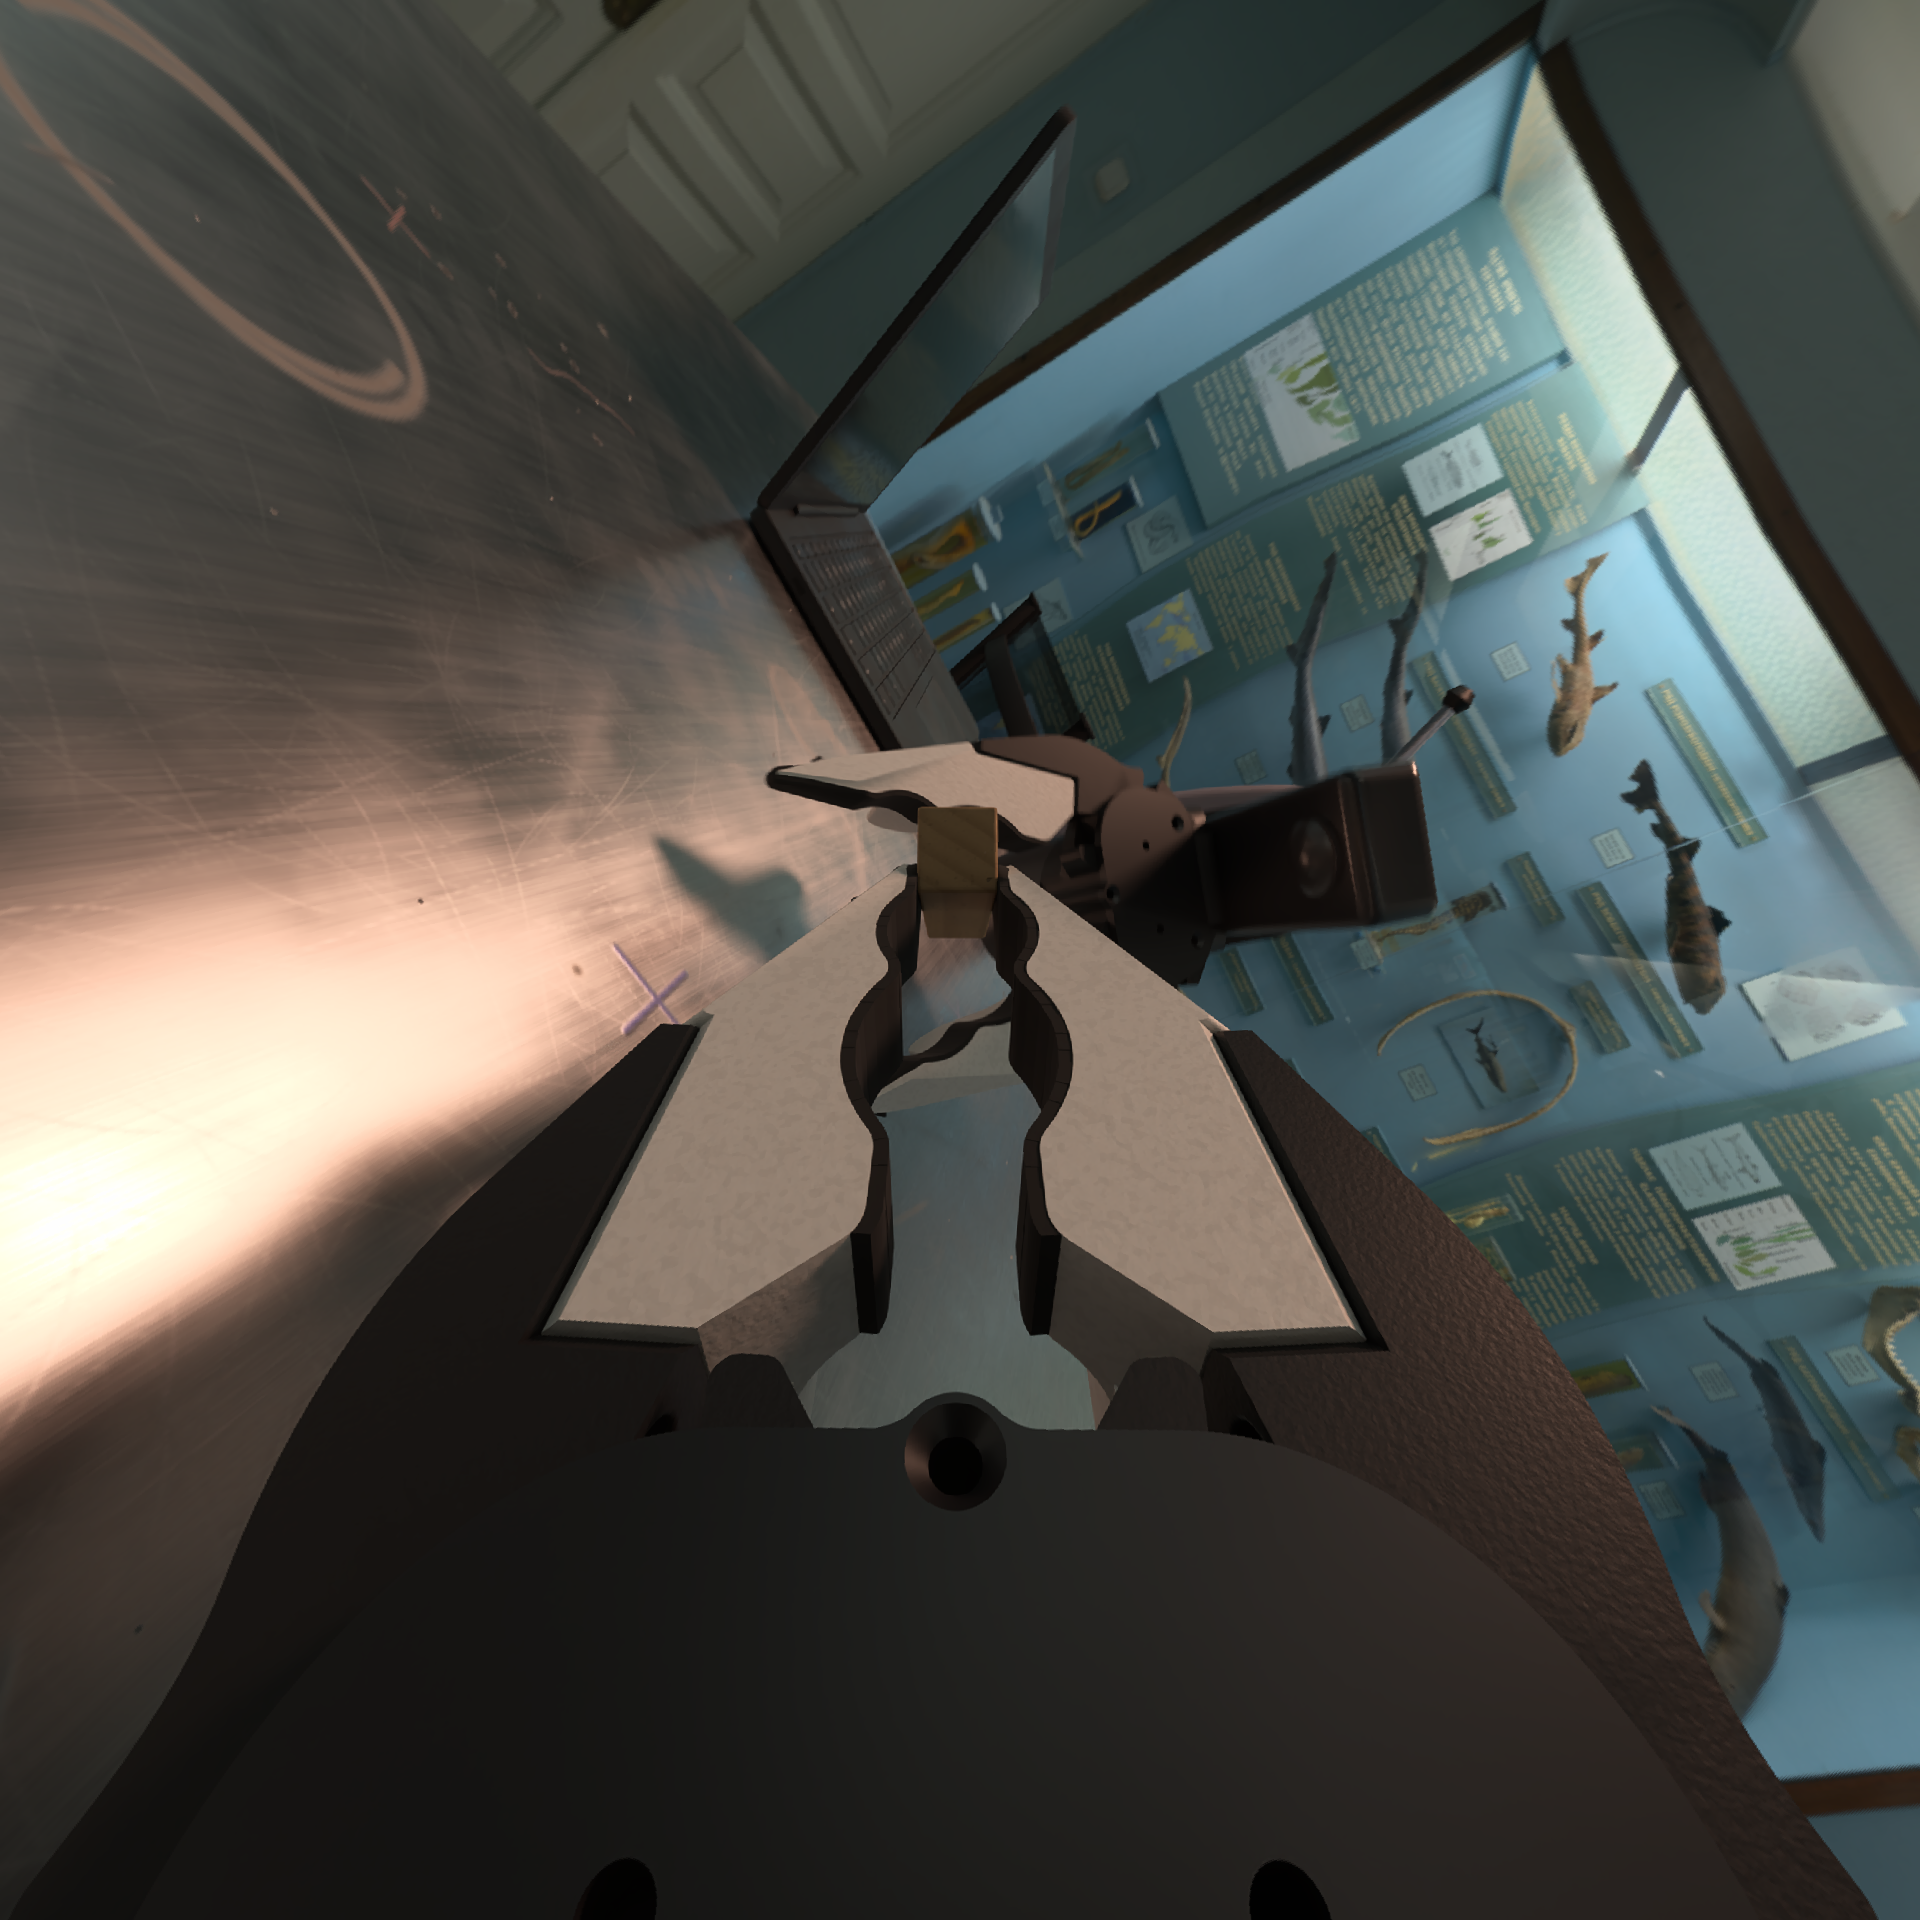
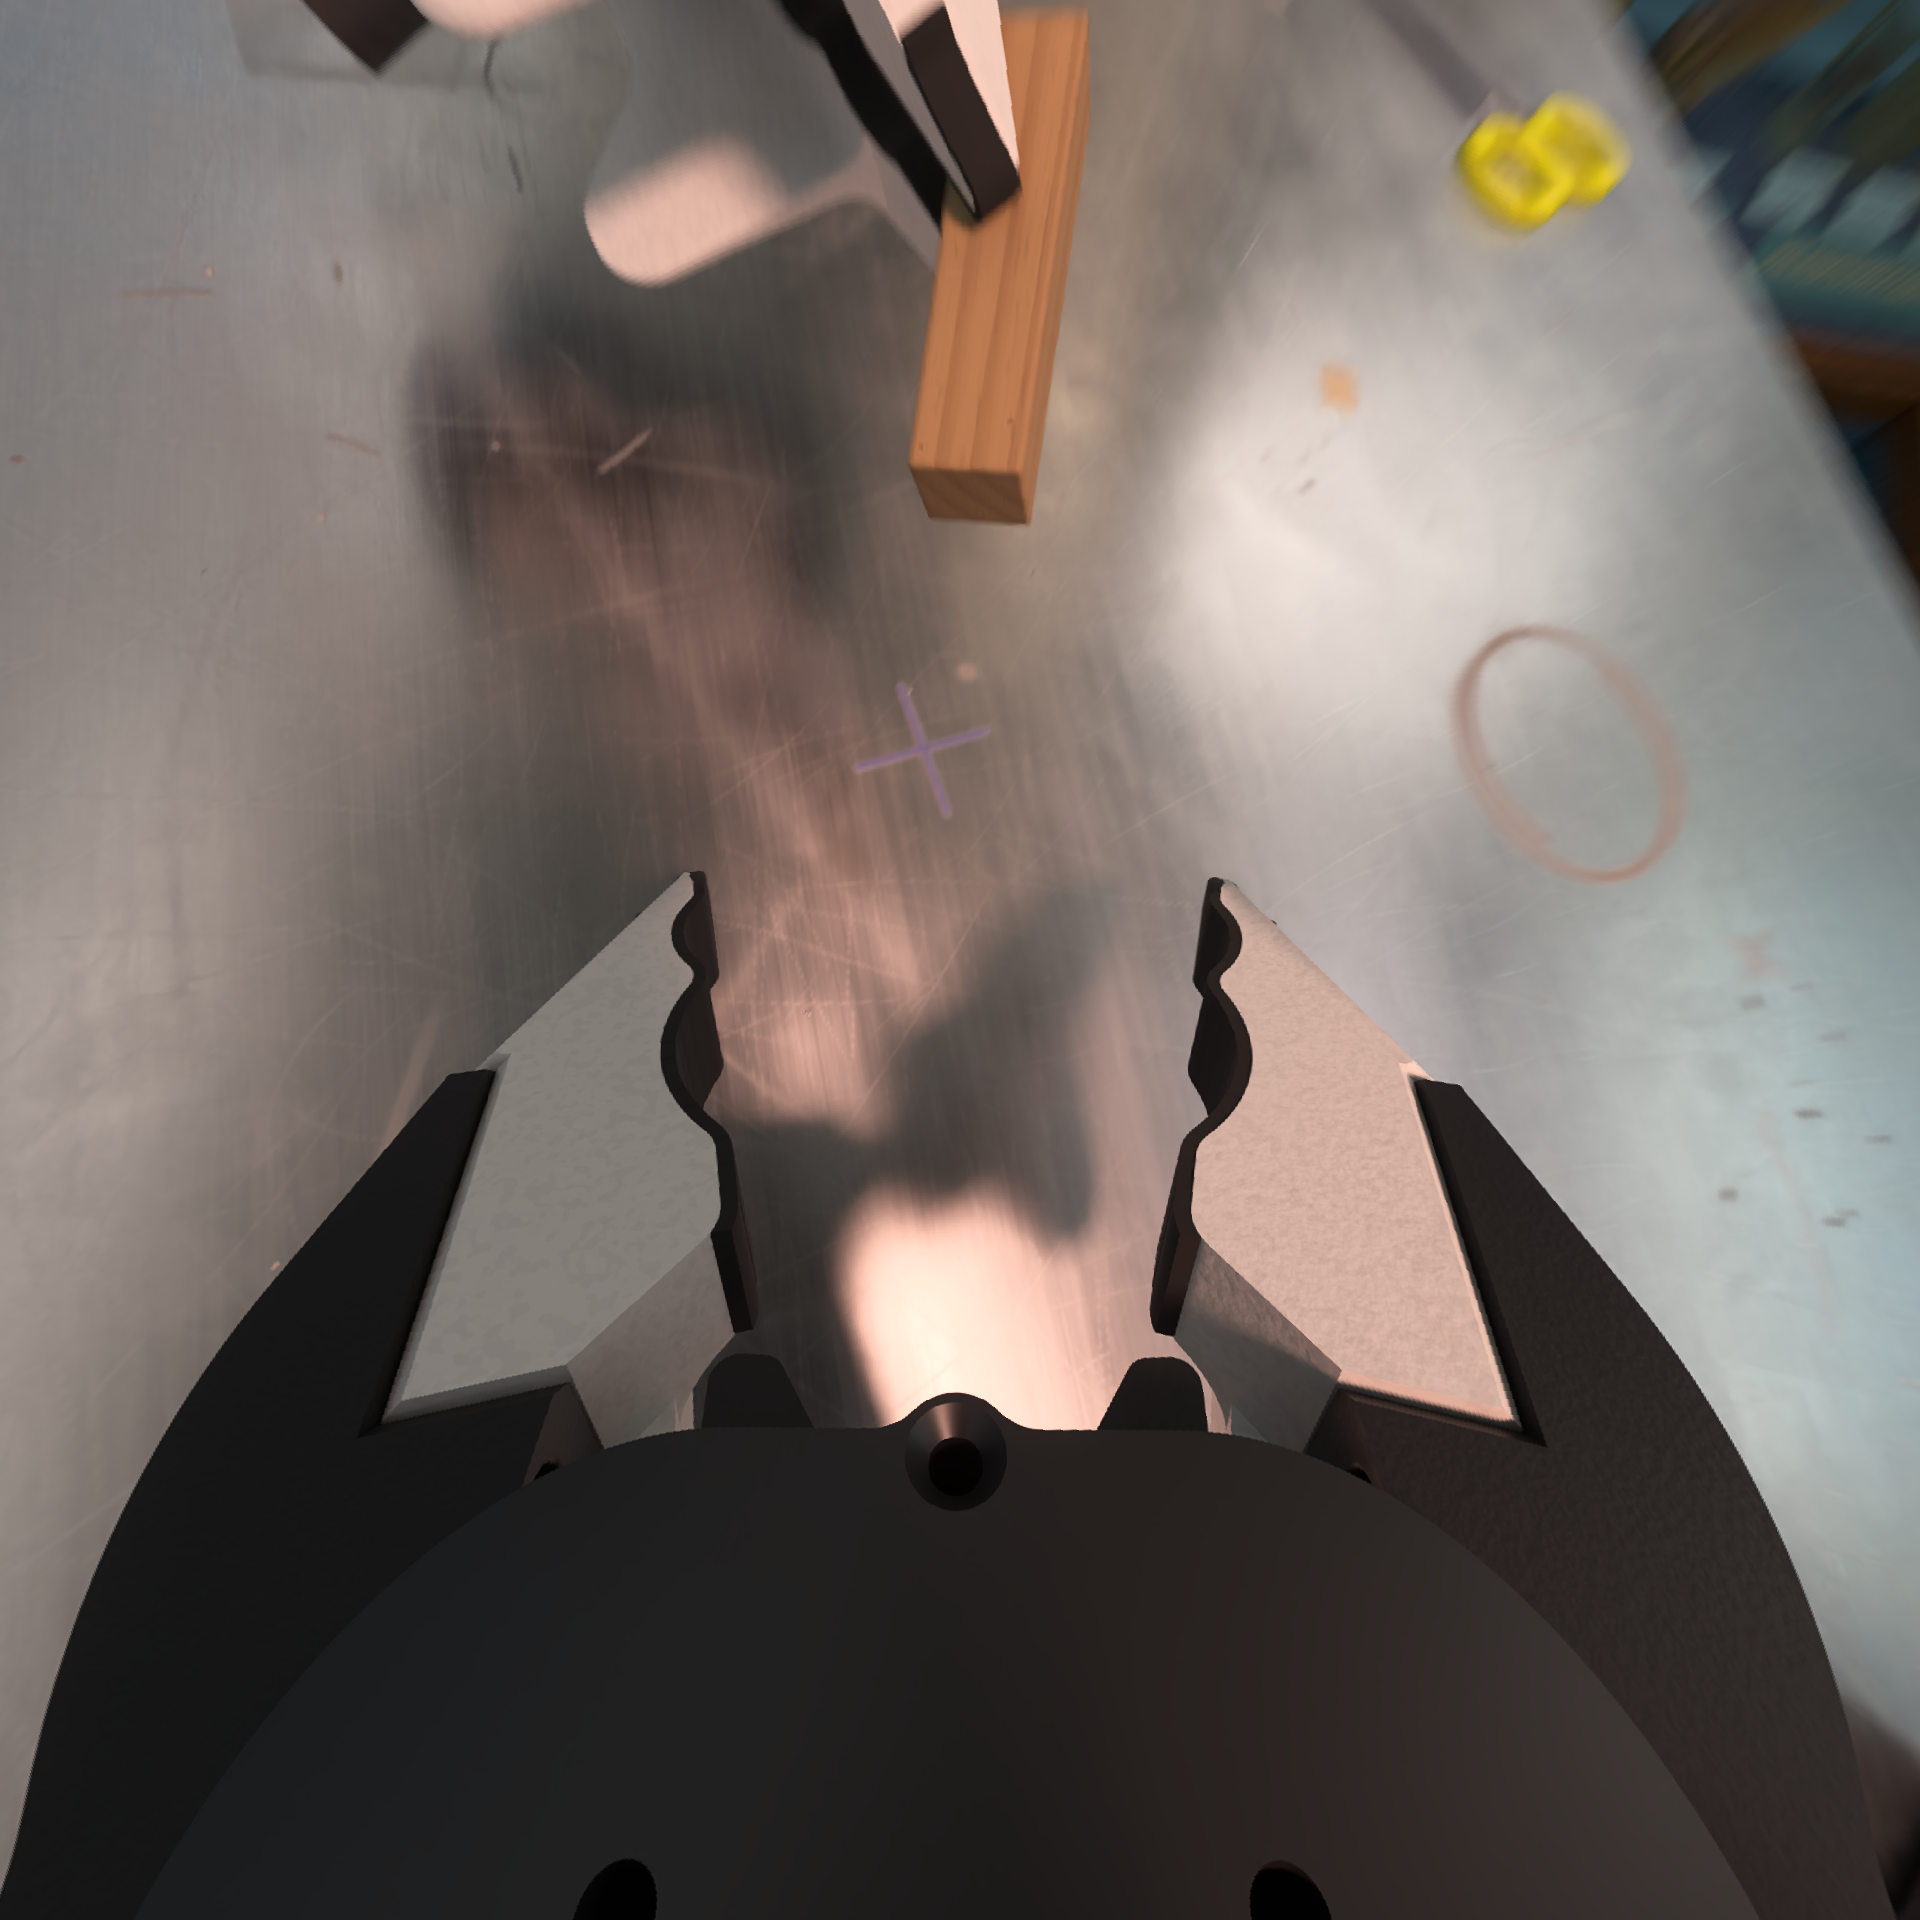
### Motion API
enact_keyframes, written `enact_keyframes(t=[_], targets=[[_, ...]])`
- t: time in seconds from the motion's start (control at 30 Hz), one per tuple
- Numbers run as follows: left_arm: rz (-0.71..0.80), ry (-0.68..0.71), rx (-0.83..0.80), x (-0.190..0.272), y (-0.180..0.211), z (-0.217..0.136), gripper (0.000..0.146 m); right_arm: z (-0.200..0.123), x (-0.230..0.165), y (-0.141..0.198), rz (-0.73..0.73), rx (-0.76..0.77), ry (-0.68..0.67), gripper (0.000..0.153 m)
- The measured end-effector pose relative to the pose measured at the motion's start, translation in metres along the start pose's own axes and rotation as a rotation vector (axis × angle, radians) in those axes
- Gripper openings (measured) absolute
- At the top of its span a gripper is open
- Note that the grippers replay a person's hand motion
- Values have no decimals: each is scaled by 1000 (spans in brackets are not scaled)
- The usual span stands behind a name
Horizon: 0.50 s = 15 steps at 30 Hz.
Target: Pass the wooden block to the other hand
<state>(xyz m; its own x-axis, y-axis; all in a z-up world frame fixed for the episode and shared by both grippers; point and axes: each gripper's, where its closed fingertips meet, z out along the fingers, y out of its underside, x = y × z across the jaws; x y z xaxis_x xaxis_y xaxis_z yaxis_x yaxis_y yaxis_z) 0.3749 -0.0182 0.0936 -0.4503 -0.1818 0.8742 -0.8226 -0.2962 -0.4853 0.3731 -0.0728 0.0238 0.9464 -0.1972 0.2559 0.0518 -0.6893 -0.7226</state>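
The wooden block (image 1: 956, 857) is a long light-brown bar. My left gripper (image 1: 956, 883) is shut on it at the fingertips and holds it above the metal table (image 1: 312, 831). In the right wrist view the block (image 2: 997, 312) hangs ahead of me at the top, clamped by the left gripper's fingers (image 2: 971, 114), with its free end pointing toward me. My right gripper (image 2: 956, 894) is open and empty, short of the block's free end. In the left wrist view the right gripper's fingers (image 1: 925, 784) spread above and below the block, apart from it.
An open laptop (image 1: 883, 613) sits at the table's far edge. A small yellow object (image 2: 1538, 156) lies at the far right. A purple cross (image 2: 920, 748) and a ring stain (image 2: 1569, 748) mark the tabletop. A blue display wall (image 1: 1455, 727) stands beyond the table.
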Motion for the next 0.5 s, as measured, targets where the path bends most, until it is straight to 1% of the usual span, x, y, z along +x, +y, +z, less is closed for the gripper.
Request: enact_keyframes(t=[0.1,0.2,0.27,0.3,0.33,0.37,0.4,0.43,0.47,0.5], targets=[[12,23,29,3,-3,-1,13,-12,5,-17,-50,146,115,90],[32,47,55,9,-7,-1,13,-23,9,-34,-40,278,166,89],[39,73,75,15,-9,-2,13,-29,8,-44,-51,357,176,87],[44,86,84,19,-10,-2,13,-33,6,-48,-62,396,175,81],[51,98,92,22,-11,-3,13,-39,3,-54,-84,449,172,62],[61,103,96,24,-11,-3,13,-48,7,-62,-88,528,243,41],[73,99,94,24,-11,-2,13,-50,8,-64,-85,561,270,22],[84,79,88,22,-10,-2,13,-47,8,-62,-73,532,248,12],[91,55,84,19,-10,-2,13,-43,11,-57,-50,481,235,9],[92,41,89,17,-11,-3,13,-39,12,-53,-40,445,230,11]])
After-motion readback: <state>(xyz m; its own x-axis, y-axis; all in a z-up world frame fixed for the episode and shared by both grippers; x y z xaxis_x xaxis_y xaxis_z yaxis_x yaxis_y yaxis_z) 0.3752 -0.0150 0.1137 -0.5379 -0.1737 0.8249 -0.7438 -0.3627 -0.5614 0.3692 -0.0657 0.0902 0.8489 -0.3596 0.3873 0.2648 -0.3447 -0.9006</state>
